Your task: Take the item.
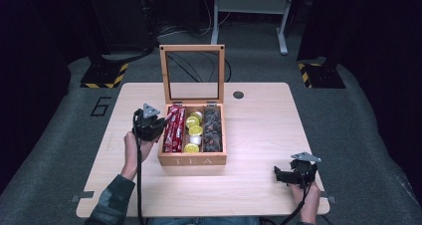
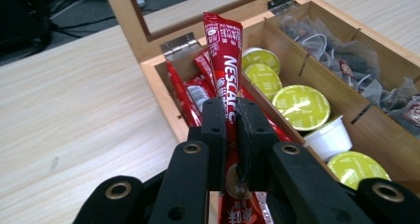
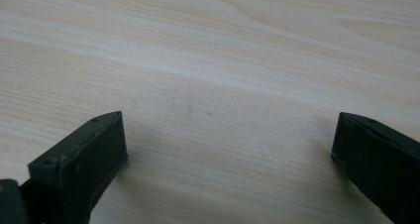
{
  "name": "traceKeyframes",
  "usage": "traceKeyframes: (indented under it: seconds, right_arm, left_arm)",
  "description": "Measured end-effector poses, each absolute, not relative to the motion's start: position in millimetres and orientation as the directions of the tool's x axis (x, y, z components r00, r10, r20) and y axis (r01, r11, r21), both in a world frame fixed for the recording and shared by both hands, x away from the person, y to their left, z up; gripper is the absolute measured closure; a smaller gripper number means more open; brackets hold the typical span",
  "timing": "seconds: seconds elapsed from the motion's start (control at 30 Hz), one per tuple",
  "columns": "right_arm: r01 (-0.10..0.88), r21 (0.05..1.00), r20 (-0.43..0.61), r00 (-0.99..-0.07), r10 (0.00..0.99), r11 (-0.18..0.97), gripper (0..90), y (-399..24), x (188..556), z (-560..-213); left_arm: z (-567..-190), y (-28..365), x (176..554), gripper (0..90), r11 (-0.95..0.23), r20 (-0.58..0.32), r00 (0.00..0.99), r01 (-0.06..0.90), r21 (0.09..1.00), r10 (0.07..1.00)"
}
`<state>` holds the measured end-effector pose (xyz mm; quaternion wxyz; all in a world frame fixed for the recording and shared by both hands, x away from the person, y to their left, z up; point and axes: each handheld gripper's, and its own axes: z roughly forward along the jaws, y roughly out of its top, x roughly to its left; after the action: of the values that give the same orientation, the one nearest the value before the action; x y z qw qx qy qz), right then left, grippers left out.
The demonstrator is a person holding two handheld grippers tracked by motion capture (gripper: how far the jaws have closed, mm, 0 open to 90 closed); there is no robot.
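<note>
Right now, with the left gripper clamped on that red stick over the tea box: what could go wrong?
1. The left gripper pinches the red stick on a narrow strip; the slick sachet might slip out.
2. Other red sticks lie against it in the same compartment and could be dragged out.
3. The box's raised lid stands close behind; lifting backward may knock it.

Green-lidded pods: middle compartment of the box, just right of the left tool.
Tea bags: far-right compartment, beyond the pods.
Glass lid: upright, behind the box.
Table: light wood, under the right tool.
Floor marking "6": left of the table.
</note>
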<state>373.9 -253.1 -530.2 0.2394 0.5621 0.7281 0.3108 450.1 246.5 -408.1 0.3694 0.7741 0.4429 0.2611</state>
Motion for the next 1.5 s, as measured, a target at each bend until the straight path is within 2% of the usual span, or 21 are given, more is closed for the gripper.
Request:
traceKeyframes:
  seconds: [1.5]
  right_arm:
    - [0.669, 0.723, 0.0, -0.253, 0.968, 0.175, 0.1, -253.3, 374.0, -530.2]
  left_arm:
    - [-407.0, 296.0, 455.6, 82.5, -0.277, 0.086, 0.373, 0.497, 0.822, 0.924]
